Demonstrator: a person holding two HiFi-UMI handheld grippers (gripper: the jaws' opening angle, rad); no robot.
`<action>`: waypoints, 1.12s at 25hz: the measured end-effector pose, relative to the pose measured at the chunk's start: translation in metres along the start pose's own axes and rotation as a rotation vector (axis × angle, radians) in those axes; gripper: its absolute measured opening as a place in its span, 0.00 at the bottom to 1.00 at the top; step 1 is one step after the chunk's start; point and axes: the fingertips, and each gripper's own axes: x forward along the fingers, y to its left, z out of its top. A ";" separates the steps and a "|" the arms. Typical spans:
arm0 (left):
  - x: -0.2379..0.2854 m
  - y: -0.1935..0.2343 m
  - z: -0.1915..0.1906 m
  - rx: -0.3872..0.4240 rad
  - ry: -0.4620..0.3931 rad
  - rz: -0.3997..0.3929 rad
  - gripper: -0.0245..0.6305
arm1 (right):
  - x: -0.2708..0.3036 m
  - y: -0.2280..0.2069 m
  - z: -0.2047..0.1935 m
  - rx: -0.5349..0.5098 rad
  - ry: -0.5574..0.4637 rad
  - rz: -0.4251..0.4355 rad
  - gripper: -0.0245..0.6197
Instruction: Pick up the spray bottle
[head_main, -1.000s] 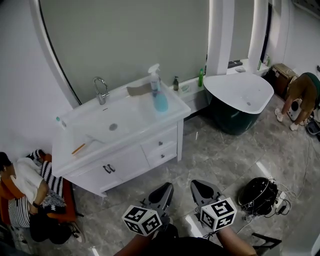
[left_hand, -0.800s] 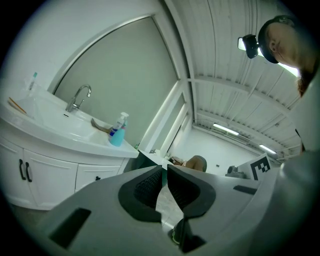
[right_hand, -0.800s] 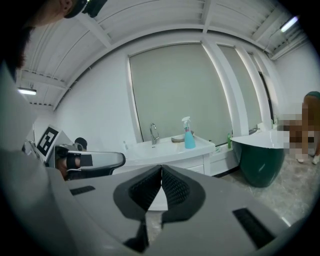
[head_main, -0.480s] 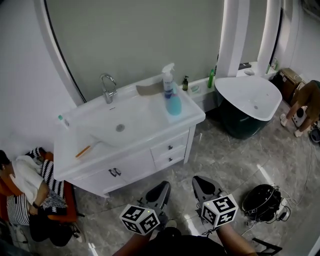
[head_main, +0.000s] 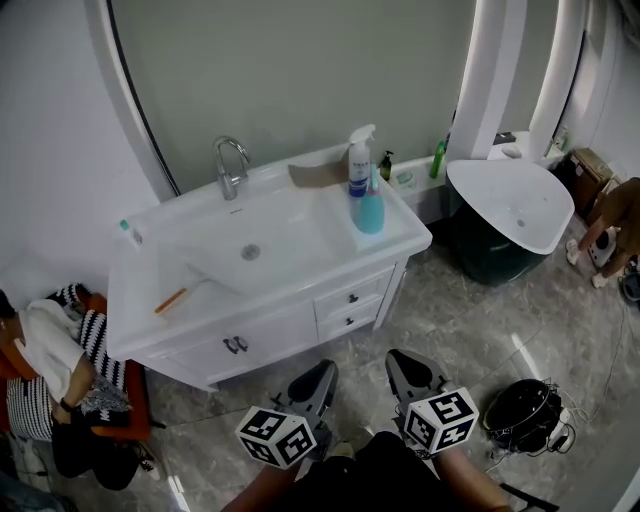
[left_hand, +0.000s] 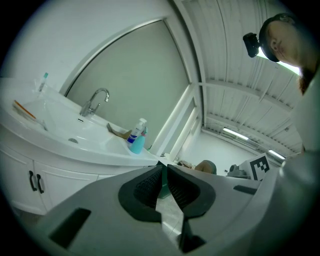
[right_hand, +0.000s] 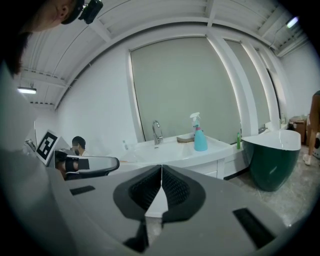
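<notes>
The spray bottle (head_main: 359, 166), white with a blue label and a white trigger head, stands upright at the right end of the white vanity top (head_main: 405, 238). A teal bottle (head_main: 370, 212) stands right in front of it. Both also show in the left gripper view, spray bottle (left_hand: 136, 132) and teal bottle (left_hand: 137, 145), and as one overlapped spray bottle (right_hand: 199, 131) in the right gripper view. My left gripper (head_main: 324, 370) and right gripper (head_main: 398, 358) hang side by side over the floor, well short of the cabinet. Both are shut and hold nothing.
The vanity has a sink (head_main: 250, 250), a faucet (head_main: 231, 166), drawers (head_main: 350, 300) and an orange-handled tool (head_main: 171, 299). A white-and-green bathtub (head_main: 510, 205) stands to the right. A person sits at the left (head_main: 50, 370); another crouches far right (head_main: 620, 225). A black round object with cables (head_main: 525, 412) lies on the floor.
The vanity and bottles have grown larger and slid right in the head view as I came closer. Both grippers went along, still side by side and shut.
</notes>
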 end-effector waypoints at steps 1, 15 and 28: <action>0.002 0.002 0.000 -0.006 0.000 0.002 0.08 | 0.003 -0.001 0.000 0.000 0.006 0.001 0.05; 0.089 0.028 0.028 -0.022 -0.012 0.037 0.08 | 0.075 -0.062 0.039 -0.006 0.003 0.071 0.05; 0.162 0.034 0.043 -0.010 -0.003 0.067 0.08 | 0.114 -0.126 0.066 -0.001 0.004 0.097 0.05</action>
